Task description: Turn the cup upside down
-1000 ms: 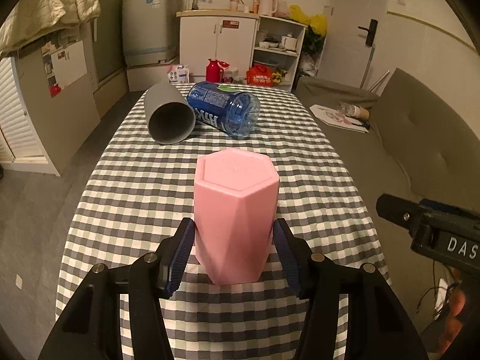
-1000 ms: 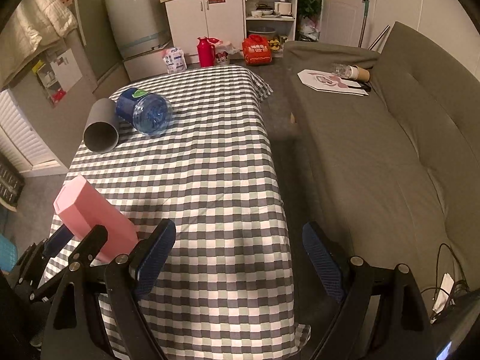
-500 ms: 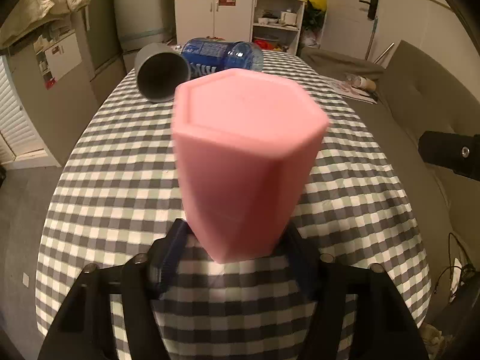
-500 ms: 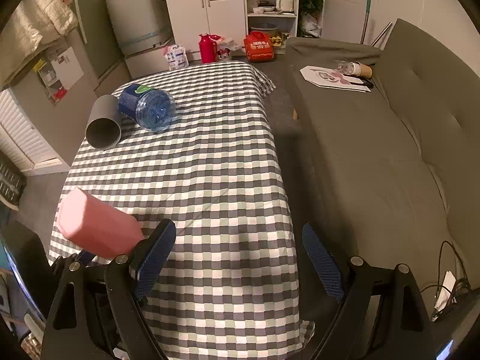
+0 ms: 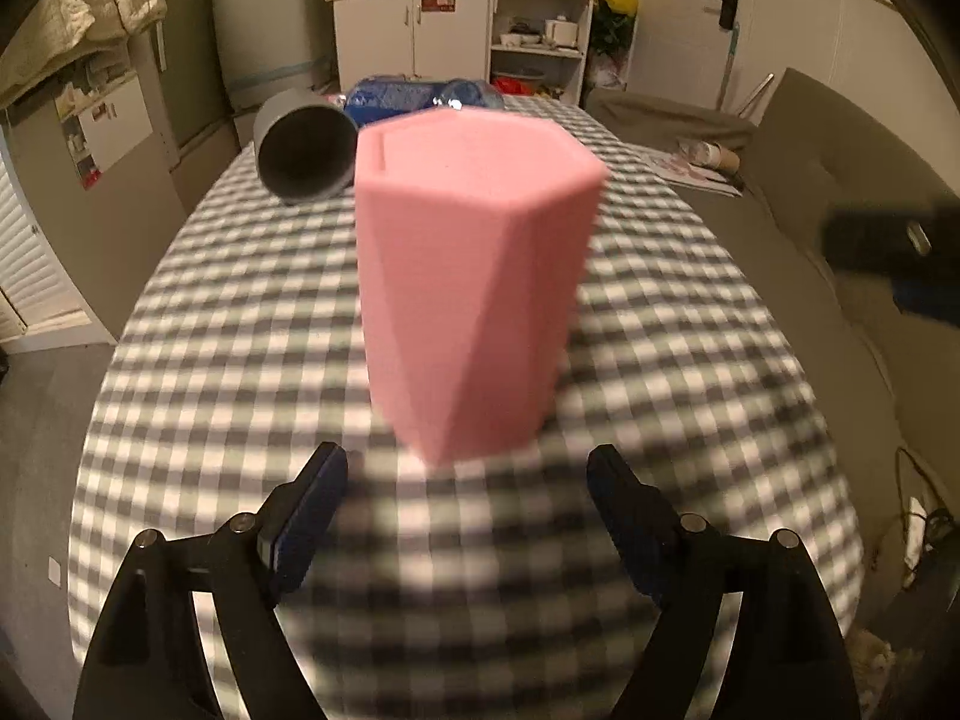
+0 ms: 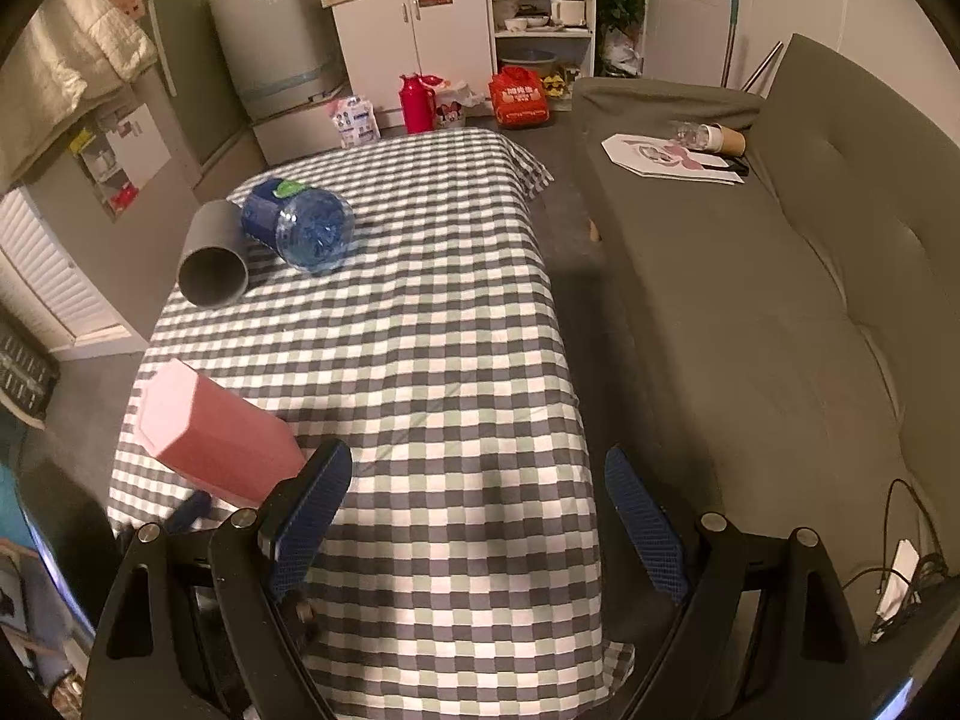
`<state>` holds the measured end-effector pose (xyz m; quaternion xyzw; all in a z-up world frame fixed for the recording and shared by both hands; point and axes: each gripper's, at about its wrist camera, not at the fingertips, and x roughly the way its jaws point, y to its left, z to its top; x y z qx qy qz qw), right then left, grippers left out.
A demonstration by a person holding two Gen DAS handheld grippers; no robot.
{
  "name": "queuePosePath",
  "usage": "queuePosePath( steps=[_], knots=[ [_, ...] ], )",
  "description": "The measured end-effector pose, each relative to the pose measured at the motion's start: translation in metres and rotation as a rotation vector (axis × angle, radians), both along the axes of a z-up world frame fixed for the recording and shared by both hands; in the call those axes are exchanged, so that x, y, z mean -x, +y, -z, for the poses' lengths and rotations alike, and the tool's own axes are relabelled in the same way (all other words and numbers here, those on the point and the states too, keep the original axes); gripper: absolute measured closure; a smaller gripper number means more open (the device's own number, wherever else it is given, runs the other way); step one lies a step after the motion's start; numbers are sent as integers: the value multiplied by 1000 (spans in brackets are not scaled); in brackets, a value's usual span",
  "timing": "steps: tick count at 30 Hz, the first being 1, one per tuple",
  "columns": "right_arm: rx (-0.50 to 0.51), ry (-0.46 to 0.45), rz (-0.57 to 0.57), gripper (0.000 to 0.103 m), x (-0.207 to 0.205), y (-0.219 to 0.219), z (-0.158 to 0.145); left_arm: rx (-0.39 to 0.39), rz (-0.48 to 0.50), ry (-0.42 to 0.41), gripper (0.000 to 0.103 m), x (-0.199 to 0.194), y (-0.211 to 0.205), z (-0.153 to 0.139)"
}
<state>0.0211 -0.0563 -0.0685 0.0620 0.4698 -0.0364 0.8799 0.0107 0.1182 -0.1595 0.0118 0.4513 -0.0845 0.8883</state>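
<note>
On the checkered desk point(image 6: 432, 300), near its front-left edge, the single pink cup point(image 5: 474, 282) stands with its closed hexagonal end uppermost, just ahead of the left gripper point(image 5: 467, 501). The left gripper's jaws are spread wide, one to either side of the cup's lower end and apart from it. The right gripper point(image 6: 477, 501) hangs above the desk's near right part, its jaws likewise released and empty. Two other objects lie on their sides at the far left of the desk, touching each other: one grey cup point(image 6: 213, 255), its mouth facing the cameras, and one blue water bottle point(image 6: 300, 225). In the left wrist view the cloth and cup are blurred, and the cup hides most of the bottle. In the right wrist view the right gripper's left finger point(image 6: 309, 501) covers the cup's lower end.
</note>
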Motion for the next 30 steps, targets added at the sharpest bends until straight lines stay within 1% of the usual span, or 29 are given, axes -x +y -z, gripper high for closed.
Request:
queuePosePath(
  steps=[2, 5, 8, 10, 11, 13, 15, 17, 19, 21, 23, 26, 30],
  knots=[
    [-7, -13, -3, 16, 2, 1, -4, 19, 17, 16, 18, 11, 1, -4],
    [-29, -43, -17, 16, 7, 3, -11, 39, 34, -23, 18, 27, 3, -22],
    [-21, -109, -40, 16, 16, 7, -19, 26, 13, -126, 17, 38, 15, -49],
    [-8, -165, -58, 16, 23, 11, -25, 24, -24, -190, 10, 41, 28, -65],
    [1, -199, -68, 16, 27, 13, -27, 23, -53, -225, 9, 41, 38, -73],
    [18, -240, -84, 16, 31, 19, -31, -6, -88, -275, 2, 37, 52, -82],
    [26, -279, -100, 16, 36, 26, -33, -31, -91, -310, 2, 33, 65, -86],
    [26, -292, -103, 15, 37, 29, -33, -19, -100, -319, 2, 33, 76, -88],
    [16, -298, -101, 5, 38, 32, -33, 12, -99, -313, 0, 32, 81, -86],
    [11, -316, -99, 0, 40, 36, -33, 8, -87, -311, 0, 34, 81, -85],
    [35, -330, -102, 0, 42, 42, -32, -5, -82, -316, 0, 36, 82, -86],
    [69, -335, -109, 0, 42, 49, -29, 14, -89, -318, 0, 39, 86, -92],
    [92, -339, -106, 0, 41, 54, -27, 37, -123, -326, 0, 38, 95, -97]
  ],
)
